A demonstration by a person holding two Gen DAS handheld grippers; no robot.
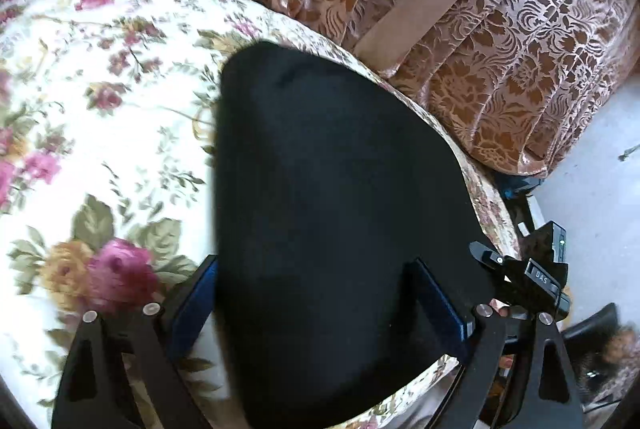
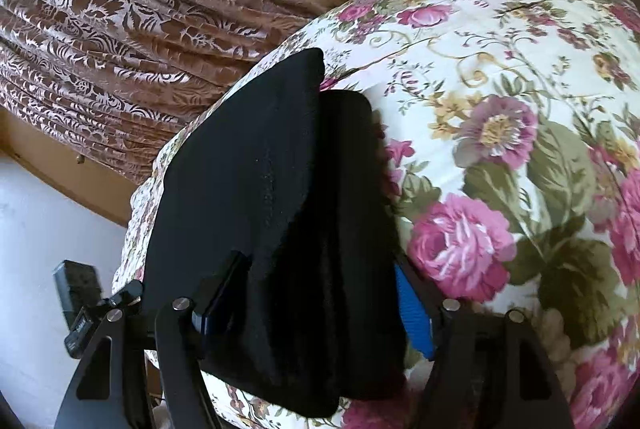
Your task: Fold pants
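Note:
Black pants (image 1: pixel 336 213) lie folded into a compact stack on a floral bedspread (image 1: pixel 100 109), near the bed's edge. My left gripper (image 1: pixel 316 305) is open, its blue-padded fingers (image 1: pixel 438 303) straddling the stack's near end. In the right wrist view the same pants (image 2: pixel 264 209) show as layered folds. My right gripper (image 2: pixel 316 309) is open too, with its fingers (image 2: pixel 414 311) on either side of the stack. Neither gripper visibly pinches the cloth.
A brown patterned curtain (image 1: pixel 500 41) hangs behind the bed and shows in the right wrist view (image 2: pixel 112 41). The other gripper's body (image 1: pixel 532 277) shows beyond the bed edge, over a pale floor (image 1: pixel 600 169). The bedspread (image 2: pixel 500 109) stretches to the right.

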